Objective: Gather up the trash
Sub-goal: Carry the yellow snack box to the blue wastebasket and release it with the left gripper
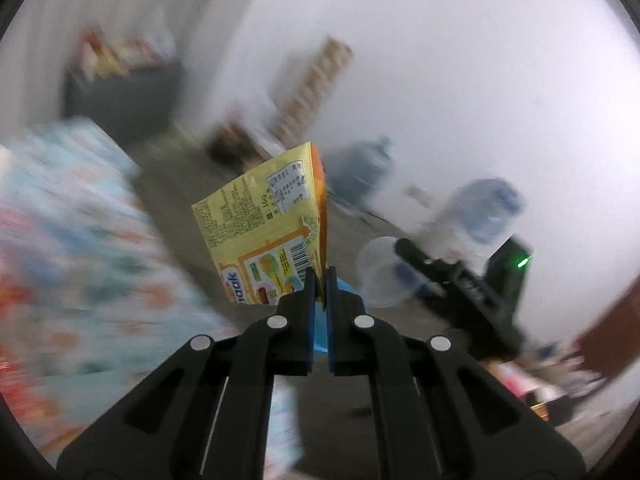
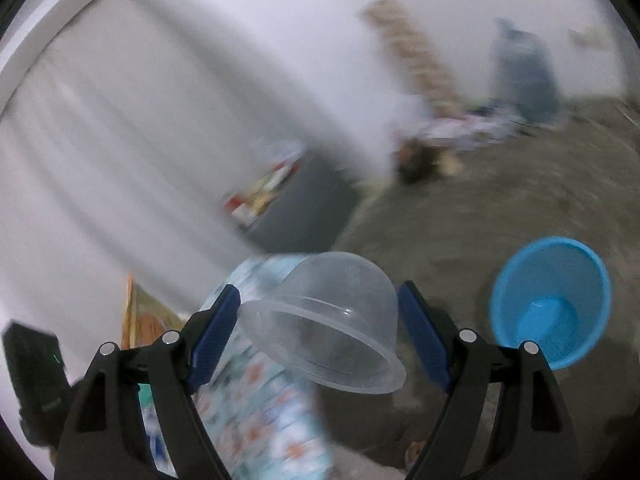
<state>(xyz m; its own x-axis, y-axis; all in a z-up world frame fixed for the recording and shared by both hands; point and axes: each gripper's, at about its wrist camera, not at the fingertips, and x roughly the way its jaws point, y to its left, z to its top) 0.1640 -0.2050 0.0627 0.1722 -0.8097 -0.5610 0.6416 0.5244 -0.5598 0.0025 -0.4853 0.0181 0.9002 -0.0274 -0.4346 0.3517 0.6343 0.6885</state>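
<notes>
My left gripper (image 1: 320, 276) is shut on the lower edge of a flat yellow snack box (image 1: 268, 224), which stands up in front of it in the air. The same box shows at the lower left of the right wrist view (image 2: 140, 312). My right gripper (image 2: 318, 292) has its jaws wide and closed on a clear plastic bowl (image 2: 324, 324), tipped on its side with a pad against each side. That bowl (image 1: 380, 272) also appears to the right in the left wrist view. A blue bucket (image 2: 552, 300) stands open on the floor to the right.
A table with a patterned cloth (image 1: 80, 240) lies at the left, and below the bowl (image 2: 256, 380). A dark bin full of wrappers (image 1: 120, 96) stands by the wall. Big water jugs (image 1: 360, 168) and clutter sit on the grey floor (image 2: 460, 220). Everything is motion-blurred.
</notes>
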